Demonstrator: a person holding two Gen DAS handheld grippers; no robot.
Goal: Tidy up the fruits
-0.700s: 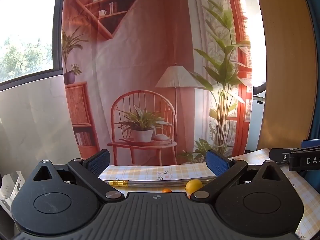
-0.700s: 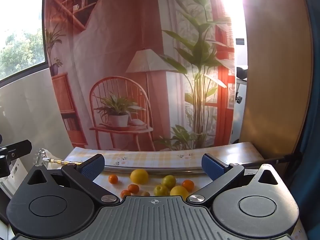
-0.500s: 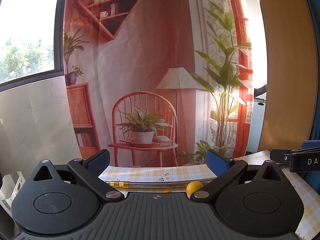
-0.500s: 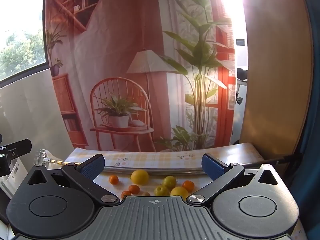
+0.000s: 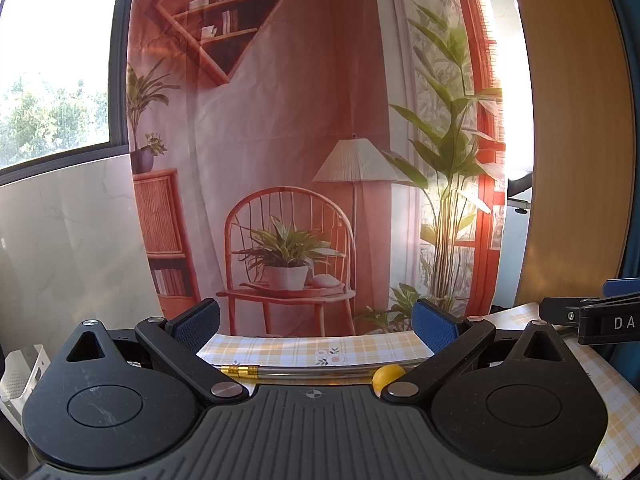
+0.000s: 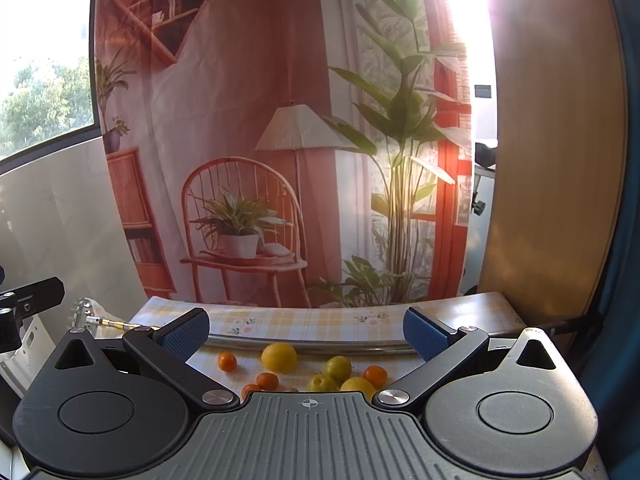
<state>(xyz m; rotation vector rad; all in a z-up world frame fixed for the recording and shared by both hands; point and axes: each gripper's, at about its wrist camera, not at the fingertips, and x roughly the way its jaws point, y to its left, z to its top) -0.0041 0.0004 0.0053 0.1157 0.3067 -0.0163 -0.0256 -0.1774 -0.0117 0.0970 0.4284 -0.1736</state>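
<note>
Fruits lie loose on a yellow checked tablecloth (image 6: 320, 324). In the right wrist view a large yellow lemon (image 6: 279, 357) sits at the back, with small oranges (image 6: 227, 361) (image 6: 375, 375) (image 6: 267, 381), two green-yellow fruits (image 6: 338, 367) (image 6: 321, 382) and a second lemon (image 6: 357, 385) nearer the gripper body. My right gripper (image 6: 306, 326) stands open above them, holding nothing. In the left wrist view only one yellow lemon (image 5: 387, 374) peeks over the gripper body. My left gripper (image 5: 316, 318) is open and empty, aimed mostly at the backdrop.
A printed fabric backdrop (image 5: 288, 160) hangs behind the table, weighted by a metal rod (image 6: 304, 345) along its bottom. A white perforated basket (image 5: 20, 376) sits at the far left. The other gripper's black body (image 5: 600, 316) shows at the right. A wooden panel (image 6: 552, 160) stands to the right.
The left gripper has tilted up a little, so the lemon sinks lower behind its body and the small orange is hidden. The right view has barely shifted.
</note>
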